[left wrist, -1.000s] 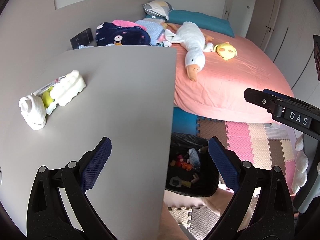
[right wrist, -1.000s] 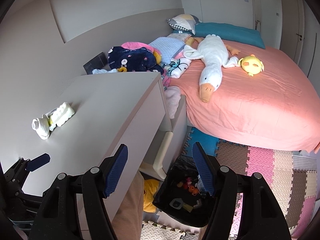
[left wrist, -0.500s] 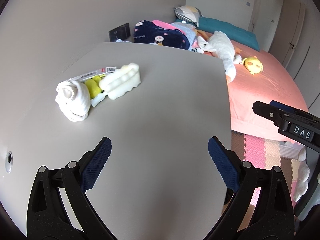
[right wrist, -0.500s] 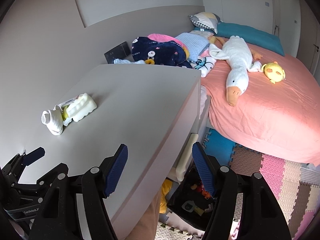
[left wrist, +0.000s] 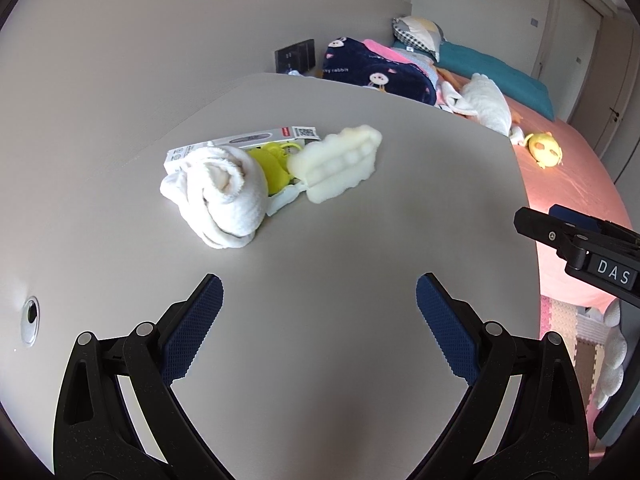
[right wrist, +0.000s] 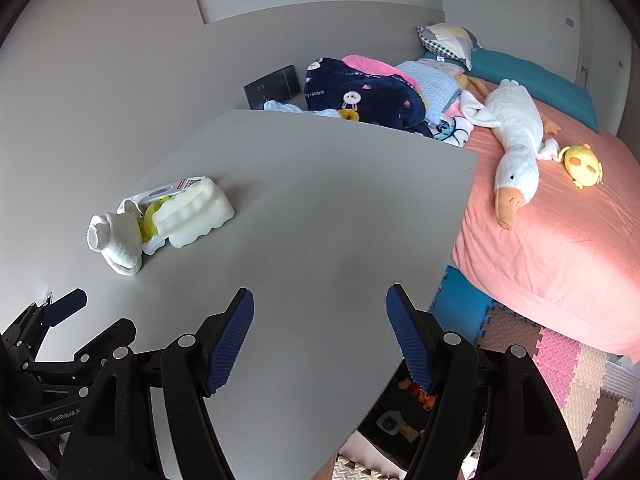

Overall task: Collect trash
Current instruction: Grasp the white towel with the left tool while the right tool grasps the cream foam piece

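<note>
A small heap of trash lies on the grey desk [left wrist: 320,240] [right wrist: 320,208]: a rolled white cloth [left wrist: 224,196] [right wrist: 116,240], a pale foam block [left wrist: 340,160] [right wrist: 196,216], a yellow plastic piece [left wrist: 274,164] and a white printed carton [left wrist: 248,142] [right wrist: 176,188]. My left gripper [left wrist: 318,316] hovers over the desk just short of the heap, open and empty. My right gripper [right wrist: 320,332] is further right near the desk's front edge, open and empty. Its tip shows at the right of the left wrist view [left wrist: 576,240].
A black bin [right wrist: 400,420] holding small items stands on the floor below the desk edge. A pink bed [right wrist: 560,232] with a goose plush [right wrist: 516,152], a yellow plush [right wrist: 584,164] and folded blankets [right wrist: 360,92] lies to the right. Foam floor mats [right wrist: 560,368] cover the floor.
Both grippers have swung left from over the bin and floor to over the desk. The trash heap now looks larger and nearer in both views. Jaw openings look unchanged.
</note>
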`<state>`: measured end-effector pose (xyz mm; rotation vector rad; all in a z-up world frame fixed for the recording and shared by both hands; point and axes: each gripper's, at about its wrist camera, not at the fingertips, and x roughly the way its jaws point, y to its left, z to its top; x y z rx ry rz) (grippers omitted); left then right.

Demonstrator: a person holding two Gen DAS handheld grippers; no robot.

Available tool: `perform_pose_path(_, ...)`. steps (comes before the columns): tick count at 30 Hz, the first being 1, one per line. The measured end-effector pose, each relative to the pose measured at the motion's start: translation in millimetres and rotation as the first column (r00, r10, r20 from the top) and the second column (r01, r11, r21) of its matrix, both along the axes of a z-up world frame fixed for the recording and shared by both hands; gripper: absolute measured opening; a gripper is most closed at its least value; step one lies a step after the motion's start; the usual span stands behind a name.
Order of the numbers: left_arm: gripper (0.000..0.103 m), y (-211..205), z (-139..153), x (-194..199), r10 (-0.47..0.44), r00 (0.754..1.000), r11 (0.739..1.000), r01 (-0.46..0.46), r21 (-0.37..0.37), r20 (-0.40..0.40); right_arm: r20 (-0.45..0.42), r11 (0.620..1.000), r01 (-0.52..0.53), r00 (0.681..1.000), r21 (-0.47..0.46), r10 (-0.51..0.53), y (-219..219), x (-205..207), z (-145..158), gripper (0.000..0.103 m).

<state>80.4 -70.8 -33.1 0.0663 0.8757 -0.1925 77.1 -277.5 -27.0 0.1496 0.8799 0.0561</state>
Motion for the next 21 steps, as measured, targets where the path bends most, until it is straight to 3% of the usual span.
perform_pose_path(8,0.094,33,-5,27,0.099,0.995,0.995,-0.099,-0.023,0.009,0.000,0.998,-0.052,0.999,0.021,0.052,33,30,-4,0.070)
perform_pose_path(18,0.094,50,-12,55,0.123,0.992,0.992,-0.123,-0.019,0.009,-0.003,0.994,-0.102,0.995,0.050,0.102,67,67,-10,0.070)
perform_pose_path(21,0.094,52,-13,61,0.124,0.992,0.992,-0.124,-0.012,0.013,-0.004,0.992,-0.108,0.994,0.067,0.108,74,77,-11,0.074)
